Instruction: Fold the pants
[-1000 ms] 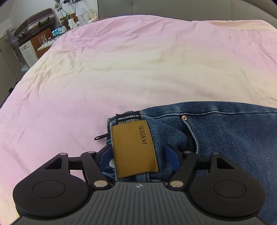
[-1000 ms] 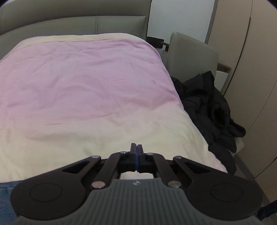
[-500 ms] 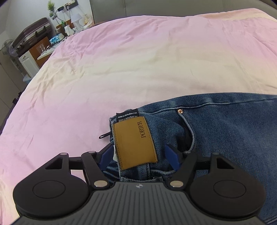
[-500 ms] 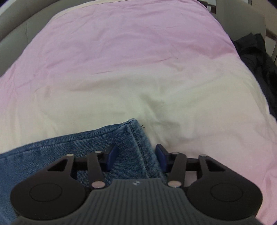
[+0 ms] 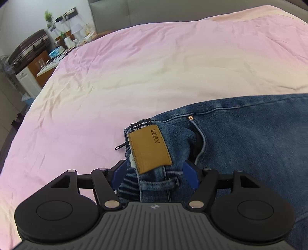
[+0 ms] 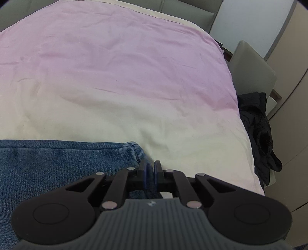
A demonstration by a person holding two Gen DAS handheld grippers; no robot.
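Note:
Blue jeans (image 5: 240, 138) lie on a pink and cream bed cover (image 5: 134, 67). In the left wrist view the waistband end with a tan leather patch (image 5: 148, 150) sits between the fingers of my left gripper (image 5: 154, 173), which is open around it. In the right wrist view the hem end of the jeans (image 6: 67, 163) lies at the lower left. My right gripper (image 6: 151, 171) is shut on the hem corner, with denim pinched between its blue pads.
A bedside area with a suitcase (image 5: 27, 50), shelves and a small cabinet stands at the far left of the bed. A grey chair (image 6: 252, 71) and a black garment (image 6: 259, 123) are beside the bed's right edge. A grey headboard (image 6: 182, 9) is at the far end.
My right gripper, shut at first, opened over the hem corner and has closed on it. My left gripper stayed open around the waistband and tilted slightly.

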